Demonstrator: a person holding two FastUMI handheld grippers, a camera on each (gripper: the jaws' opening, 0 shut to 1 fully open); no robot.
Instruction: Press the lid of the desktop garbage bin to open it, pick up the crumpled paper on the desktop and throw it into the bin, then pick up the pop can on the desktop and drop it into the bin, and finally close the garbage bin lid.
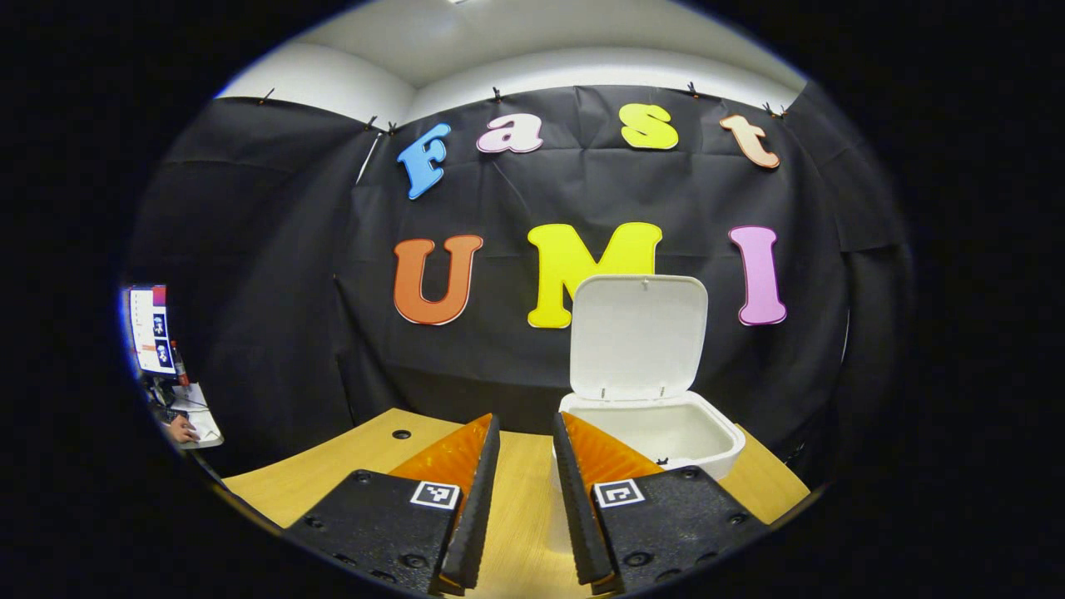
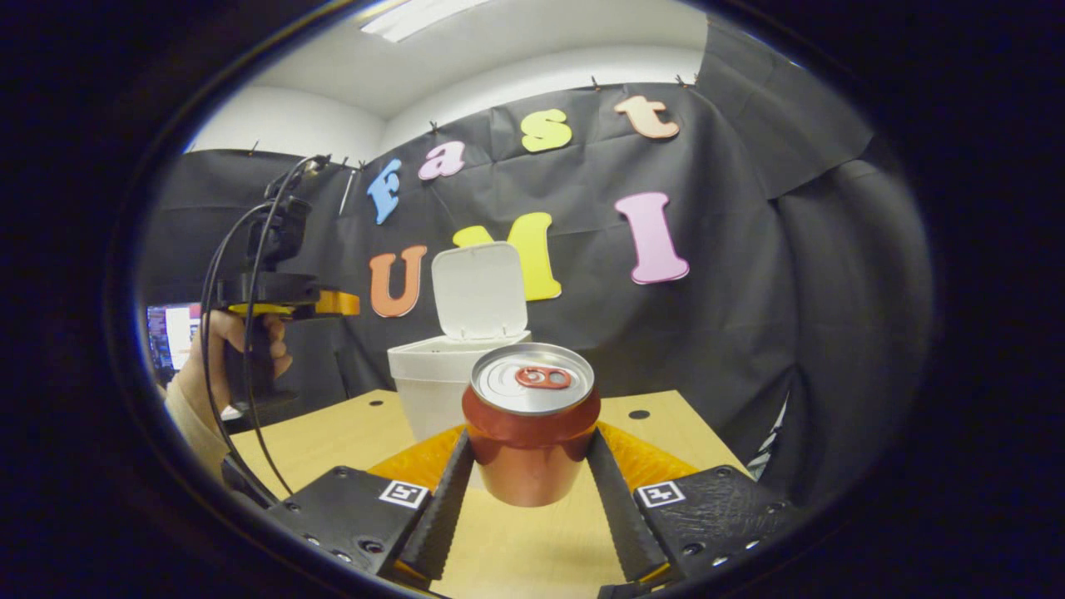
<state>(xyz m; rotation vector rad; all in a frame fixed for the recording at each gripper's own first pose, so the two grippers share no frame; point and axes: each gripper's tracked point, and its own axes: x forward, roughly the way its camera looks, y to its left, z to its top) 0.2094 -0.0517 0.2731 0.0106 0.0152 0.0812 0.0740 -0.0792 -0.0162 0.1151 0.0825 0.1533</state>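
Clamped between both fingers of my right gripper (image 2: 531,466), the pop can (image 2: 531,433) hangs upright above the worktop (image 2: 333,437), so it can drop cleanly. Beyond it the garbage bin (image 2: 433,383) waits with its lid (image 2: 480,291) raised. My left gripper (image 1: 526,466) grasps nothing, fingers parted, held beside the bin (image 1: 666,433), probably ready to close the lid (image 1: 636,333).

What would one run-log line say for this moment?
bin lid: open | right gripper: shut on pop can, lifted | left gripper: open, empty
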